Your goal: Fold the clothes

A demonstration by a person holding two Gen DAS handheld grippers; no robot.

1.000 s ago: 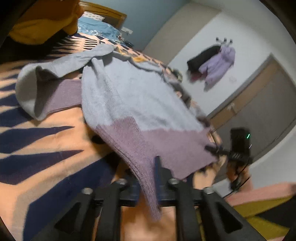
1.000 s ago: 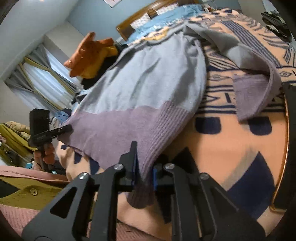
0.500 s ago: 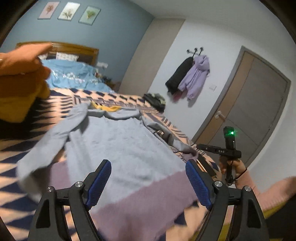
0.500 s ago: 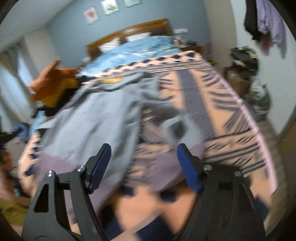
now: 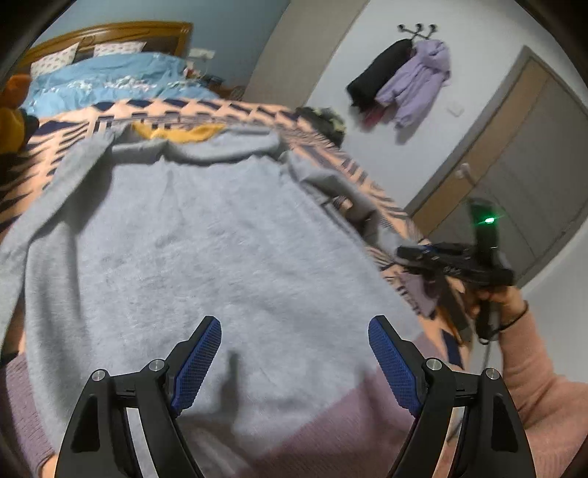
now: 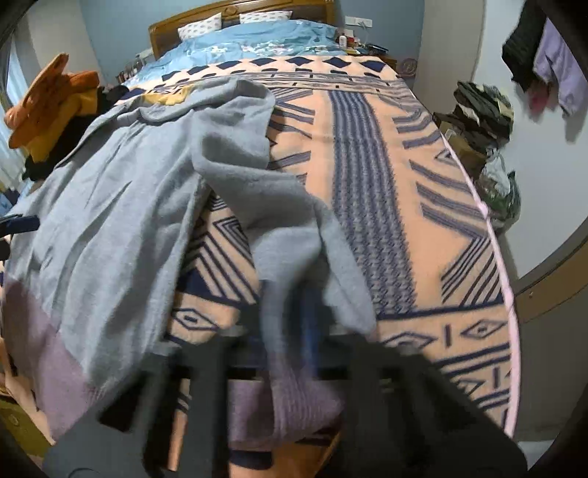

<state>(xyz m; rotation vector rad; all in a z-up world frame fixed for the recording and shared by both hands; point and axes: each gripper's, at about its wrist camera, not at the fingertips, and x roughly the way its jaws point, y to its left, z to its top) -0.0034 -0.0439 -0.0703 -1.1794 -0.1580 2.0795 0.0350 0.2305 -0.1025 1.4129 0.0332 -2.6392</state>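
Observation:
A grey-blue sweater [image 5: 205, 235] with a mauve hem lies spread on the patterned bed blanket [image 6: 371, 154]. My left gripper [image 5: 296, 362] hovers open just above the sweater's lower body, nothing between its blue pads [image 5: 198, 358]. In the right wrist view, my right gripper [image 6: 307, 338] is motion-blurred; its fingers look closed together on the sweater's right sleeve [image 6: 283, 235], near the mauve cuff [image 6: 294, 404]. The left wrist view shows that gripper [image 5: 408, 253] in a hand at the bed's right edge.
A blue duvet [image 6: 257, 36] and pillows lie by the wooden headboard [image 6: 235, 11]. Orange and yellow clothes [image 6: 55, 99] are piled at the bed's left. A heap of dark clothes [image 6: 481, 106] sits on the floor right of the bed. Coats [image 5: 408, 73] hang by a door.
Both grippers let go of the mauve hem and opened, and the sweater dropped flat. The left one then moved over the body; the right one moved to the right sleeve and closed.

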